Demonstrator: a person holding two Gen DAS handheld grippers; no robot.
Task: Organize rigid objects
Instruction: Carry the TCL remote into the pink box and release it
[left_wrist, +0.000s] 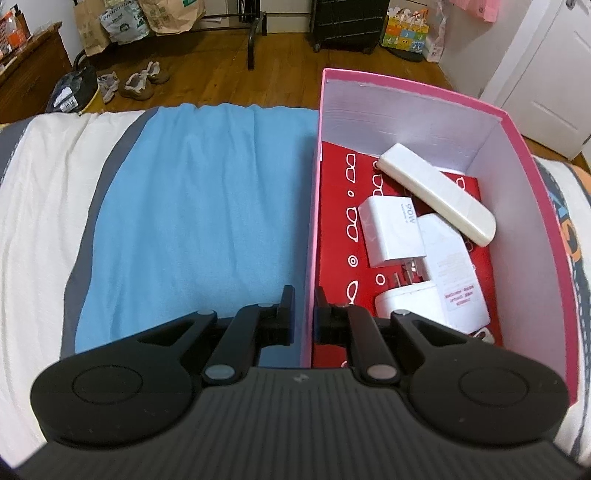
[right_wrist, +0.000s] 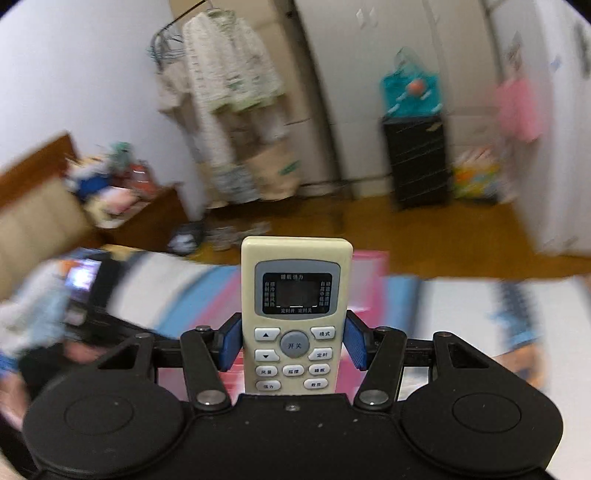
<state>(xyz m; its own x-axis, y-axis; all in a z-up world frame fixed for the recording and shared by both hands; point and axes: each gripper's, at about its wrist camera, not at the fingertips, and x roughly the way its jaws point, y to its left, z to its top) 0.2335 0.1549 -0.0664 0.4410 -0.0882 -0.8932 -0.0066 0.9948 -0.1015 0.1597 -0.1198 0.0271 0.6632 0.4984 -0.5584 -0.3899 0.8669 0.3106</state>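
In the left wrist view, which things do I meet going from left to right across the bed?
White bedding → blue towel → pink wall of the box → red card with glasses print → white charger → white remote.

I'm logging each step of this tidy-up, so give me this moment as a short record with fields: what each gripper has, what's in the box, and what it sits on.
left gripper: jaws shut on the near wall of the pink box
right gripper: jaws shut on a cream remote control, buttons facing the camera
box contents: red patterned case, white charger, second white plug, white remote-like bar
surface: blue cloth on a bed
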